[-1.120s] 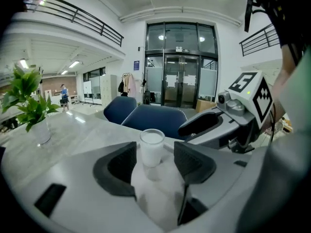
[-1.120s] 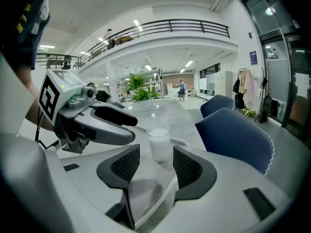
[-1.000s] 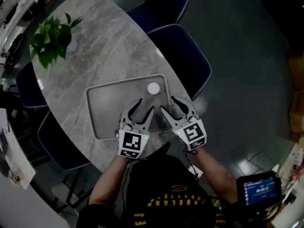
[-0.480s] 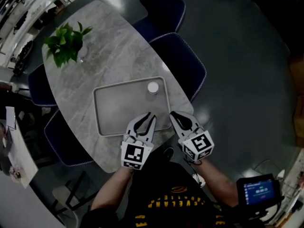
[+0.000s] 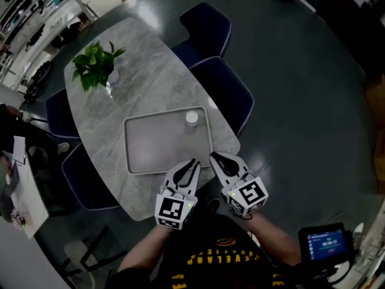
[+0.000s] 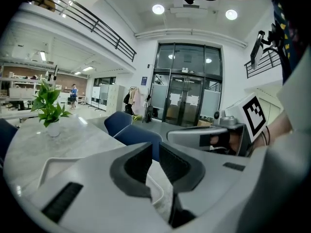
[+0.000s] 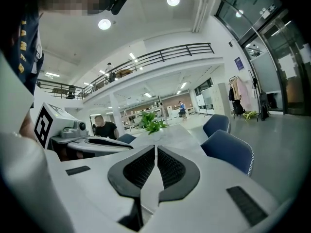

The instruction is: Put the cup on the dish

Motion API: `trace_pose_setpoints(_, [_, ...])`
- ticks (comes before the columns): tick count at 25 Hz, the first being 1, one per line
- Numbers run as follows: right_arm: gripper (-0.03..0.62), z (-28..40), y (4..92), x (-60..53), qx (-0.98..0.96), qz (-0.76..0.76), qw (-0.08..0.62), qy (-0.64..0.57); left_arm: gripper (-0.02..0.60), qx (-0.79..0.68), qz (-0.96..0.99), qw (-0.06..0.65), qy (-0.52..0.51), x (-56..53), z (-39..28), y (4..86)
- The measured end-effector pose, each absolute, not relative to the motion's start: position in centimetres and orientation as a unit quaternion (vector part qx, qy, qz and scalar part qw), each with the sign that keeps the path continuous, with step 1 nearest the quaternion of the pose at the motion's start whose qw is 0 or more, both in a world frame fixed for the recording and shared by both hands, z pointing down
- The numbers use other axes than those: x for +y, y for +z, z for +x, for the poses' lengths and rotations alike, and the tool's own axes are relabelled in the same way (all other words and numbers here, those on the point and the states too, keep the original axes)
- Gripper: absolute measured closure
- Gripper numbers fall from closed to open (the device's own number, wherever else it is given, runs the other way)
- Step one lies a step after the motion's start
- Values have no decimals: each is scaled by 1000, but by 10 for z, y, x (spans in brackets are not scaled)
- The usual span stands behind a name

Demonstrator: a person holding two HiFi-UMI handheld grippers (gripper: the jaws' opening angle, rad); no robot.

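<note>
A small white cup (image 5: 191,118) stands upright in the far right corner of a grey rectangular tray (image 5: 156,161) on the marble table (image 5: 144,83). Both grippers hover over the table's near edge, just short of the tray and well apart from the cup. My left gripper (image 5: 194,163) (image 6: 155,152) has its jaws closing to a thin slit, with nothing between them. My right gripper (image 5: 213,156) (image 7: 155,149) is shut and empty. The cup does not show in either gripper view.
A potted plant (image 5: 96,65) stands at the table's far left end. Dark blue chairs (image 5: 225,89) line the right side, and others sit at the left (image 5: 84,173). In the right gripper view a person in black (image 7: 103,126) sits beyond the table.
Both grippers went from open to shut and drew back from over the tray's near rim to the table's near edge. The cup stayed where it was.
</note>
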State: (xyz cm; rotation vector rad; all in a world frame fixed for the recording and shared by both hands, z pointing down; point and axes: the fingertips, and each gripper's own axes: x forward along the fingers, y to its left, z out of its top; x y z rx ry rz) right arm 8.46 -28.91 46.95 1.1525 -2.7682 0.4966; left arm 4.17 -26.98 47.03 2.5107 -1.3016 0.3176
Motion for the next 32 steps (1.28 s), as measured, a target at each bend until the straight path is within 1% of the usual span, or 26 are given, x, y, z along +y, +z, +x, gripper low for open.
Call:
trace_pose_setpoints(4, [569,88,455,-277,-913,376,45,150,535,-457,872,140,103,-253,48,455])
trace_pose_setpoints(12, [569,107,427,-264,-904,402,4,146,535,-448,882,125,78,-236,59,420])
trace_pose_setpoints(21, [569,122,396,-242,-897,419,-25,137,535,-437,892,94,64,-211,75,387])
trace_pose_setpoints(32, [569,131,375,-200,-904,414,-26,104,535,-444,891,81,58,-174,87,369])
